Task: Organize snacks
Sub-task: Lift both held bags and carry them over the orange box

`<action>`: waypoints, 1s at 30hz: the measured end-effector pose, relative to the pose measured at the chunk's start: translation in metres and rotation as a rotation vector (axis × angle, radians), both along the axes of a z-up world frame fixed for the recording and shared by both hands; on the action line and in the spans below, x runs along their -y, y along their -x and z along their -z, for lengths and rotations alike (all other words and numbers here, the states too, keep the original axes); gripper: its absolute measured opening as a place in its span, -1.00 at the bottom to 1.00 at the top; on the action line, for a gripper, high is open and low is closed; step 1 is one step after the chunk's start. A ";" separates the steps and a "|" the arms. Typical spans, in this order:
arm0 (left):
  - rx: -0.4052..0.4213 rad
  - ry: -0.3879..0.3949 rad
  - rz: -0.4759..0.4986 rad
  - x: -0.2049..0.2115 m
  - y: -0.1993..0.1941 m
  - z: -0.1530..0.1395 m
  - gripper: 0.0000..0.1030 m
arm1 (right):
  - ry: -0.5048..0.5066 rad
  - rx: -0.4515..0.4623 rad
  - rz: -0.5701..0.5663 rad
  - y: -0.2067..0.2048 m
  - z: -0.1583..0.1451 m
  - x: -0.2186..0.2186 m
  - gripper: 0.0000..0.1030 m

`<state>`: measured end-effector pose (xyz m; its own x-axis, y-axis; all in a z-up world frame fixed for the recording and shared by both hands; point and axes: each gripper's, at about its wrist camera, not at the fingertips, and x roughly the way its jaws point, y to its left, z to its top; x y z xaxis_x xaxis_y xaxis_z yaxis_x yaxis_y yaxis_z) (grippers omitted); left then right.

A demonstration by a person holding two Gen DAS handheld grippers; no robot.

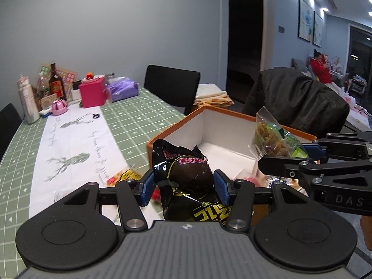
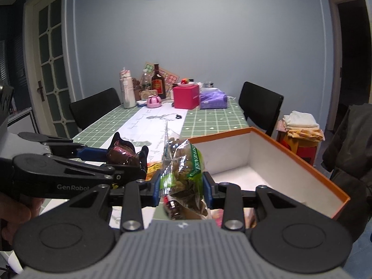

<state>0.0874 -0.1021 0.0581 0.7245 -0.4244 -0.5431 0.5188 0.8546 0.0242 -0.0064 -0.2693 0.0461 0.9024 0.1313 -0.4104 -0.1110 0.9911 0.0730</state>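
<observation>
My left gripper (image 1: pixel 183 187) is shut on a black snack bag (image 1: pixel 186 172) with pink and yellow print, held above the table just in front of the orange box (image 1: pixel 176 125) with a white inside. My right gripper (image 2: pixel 183 189) is shut on a clear bag of brownish snacks with green print (image 2: pixel 183 169), beside the box's near corner. In the left wrist view the right gripper (image 1: pixel 304 153) comes in from the right with its clear bag (image 1: pixel 272 137) over the box. In the right wrist view the left gripper (image 2: pixel 130 155) and the black bag (image 2: pixel 123 154) sit at the left. More snack packets (image 1: pixel 125 175) lie on the table under the grippers.
The table has a green checked cloth (image 1: pixel 130 114) and a white runner. At its far end stand bottles (image 2: pixel 158 83), a pink box (image 2: pixel 186 97) and a purple tissue pack (image 2: pixel 212 101). Black chairs (image 2: pixel 260 103) flank the table; a dark jacket (image 1: pixel 300 100) hangs on one. A person in red (image 1: pixel 320 69) stands far off.
</observation>
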 end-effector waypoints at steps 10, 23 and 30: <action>-0.026 -0.038 0.118 0.049 -0.031 0.000 0.19 | -0.027 -0.036 0.072 -0.025 -0.005 0.055 -0.36; -0.069 -0.173 0.219 0.098 -0.055 0.015 0.19 | -0.127 -0.151 0.097 -0.067 0.011 0.097 -0.36; -0.083 -0.272 0.215 0.117 -0.066 0.027 0.19 | -0.161 -0.239 0.137 -0.095 0.025 0.107 -0.37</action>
<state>0.1539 -0.2188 0.0309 0.5832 -0.3941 -0.7103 0.6956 0.6939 0.1861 0.0882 -0.3764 0.0207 0.7969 0.0961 -0.5965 0.0615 0.9692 0.2383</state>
